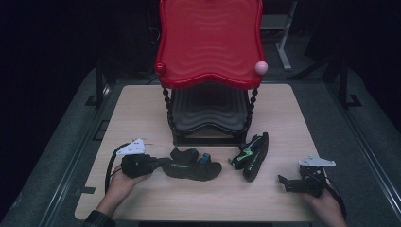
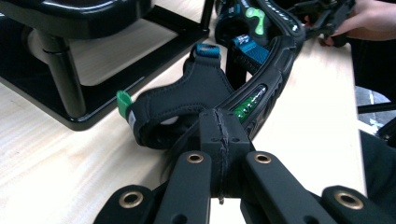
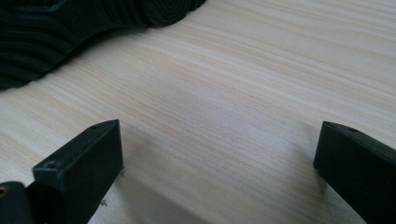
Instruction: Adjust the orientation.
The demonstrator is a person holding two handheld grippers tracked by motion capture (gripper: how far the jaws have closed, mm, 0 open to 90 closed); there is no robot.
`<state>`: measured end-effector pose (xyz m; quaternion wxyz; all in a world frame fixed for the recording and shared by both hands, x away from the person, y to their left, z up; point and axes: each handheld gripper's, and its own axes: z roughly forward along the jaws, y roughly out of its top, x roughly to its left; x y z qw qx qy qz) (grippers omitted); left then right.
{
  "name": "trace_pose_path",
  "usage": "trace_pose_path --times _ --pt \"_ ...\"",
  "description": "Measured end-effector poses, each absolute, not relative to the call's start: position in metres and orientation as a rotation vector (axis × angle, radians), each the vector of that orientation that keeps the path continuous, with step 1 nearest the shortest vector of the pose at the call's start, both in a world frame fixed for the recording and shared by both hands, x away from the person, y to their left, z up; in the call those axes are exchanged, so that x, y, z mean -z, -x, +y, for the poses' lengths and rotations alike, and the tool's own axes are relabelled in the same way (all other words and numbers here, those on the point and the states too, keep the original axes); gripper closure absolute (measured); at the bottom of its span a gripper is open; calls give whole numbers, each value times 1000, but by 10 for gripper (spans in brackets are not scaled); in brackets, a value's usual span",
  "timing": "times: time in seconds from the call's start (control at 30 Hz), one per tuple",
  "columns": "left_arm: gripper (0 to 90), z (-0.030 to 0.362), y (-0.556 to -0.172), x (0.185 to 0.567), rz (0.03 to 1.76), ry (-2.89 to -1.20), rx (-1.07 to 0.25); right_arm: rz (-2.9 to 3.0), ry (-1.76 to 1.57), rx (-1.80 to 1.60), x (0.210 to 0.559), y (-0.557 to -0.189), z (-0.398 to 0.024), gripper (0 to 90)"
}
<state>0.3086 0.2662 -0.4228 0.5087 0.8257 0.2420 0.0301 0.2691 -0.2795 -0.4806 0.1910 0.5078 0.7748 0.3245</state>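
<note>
A black sandal with a green-marked sole lies flat on the wooden table, heel to the left. My left gripper is at that heel; in the left gripper view its jaws are pressed together where the heel strap and sole meet. A second black sandal with green trim lies on its side to the right. My right gripper rests open low over bare table, with nothing between its fingers, and a ribbed dark sole lies just ahead of it.
A two-tier rack stands at the back middle: a wavy red top shelf with a pink knob and a black lower shelf on a black base. The table's front edge is near both hands.
</note>
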Motion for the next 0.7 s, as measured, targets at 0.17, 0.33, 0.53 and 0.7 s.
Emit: trace_pose_path --times 0.17,0.33,0.53,0.7 --pt "900 270 -300 423 565 -1991 -40 2176 -1425 -915 481 -269 -280 10" --pt "900 273 -286 426 531 -2018 8 2176 -1425 -911 481 -269 -280 10" --pt "900 276 -275 433 515 -2044 60 2176 -1423 -906 481 -269 -280 10" --pt "900 278 -273 440 510 -2073 99 2176 -1423 -905 481 -269 -280 10"
